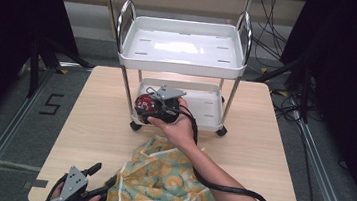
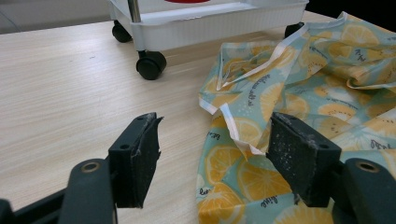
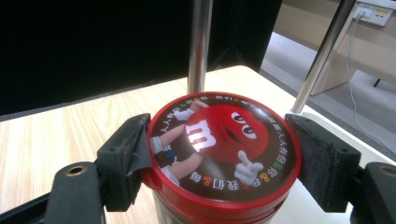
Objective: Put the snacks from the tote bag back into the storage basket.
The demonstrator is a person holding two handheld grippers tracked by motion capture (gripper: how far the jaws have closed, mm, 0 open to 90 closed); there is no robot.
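Holding the red-lidded candy canister [image 3: 224, 154] in my right hand-held gripper [image 3: 224, 158], I have the jaws closed snugly on either side of its round lid, just at the front left corner of the cart's lower tray [image 1: 205, 114]. The cart [image 1: 181, 55] is my landmark: white plastic trays, chrome posts, small black casters [image 2: 150, 64], standing on the far half of the desk [image 1: 94, 117].

My read is that the canister is being carried at that lower tray, so I want it level, I want to clear the chrome post [image 3: 200, 44] right behind it, and I only want to ease the jaws apart once the base sits flat. That lid is glossy, hard and circular, with a printed cartoon face, so the rubbery pads have a narrow curved rim to bite on; any twist and it could slip. I cannot tell what the body below the lid is made of.

My left hand-held gripper [image 2: 212, 154] waits wide open and empty, low over the desk well in front of the cart, at the edge of the crumpled cloth [image 2: 299, 93]. It's soft, thin fabric, teal with lemon slices and white trim, lying in loose folds between me and the cart. The desk is pale wood grain, smooth and matte.
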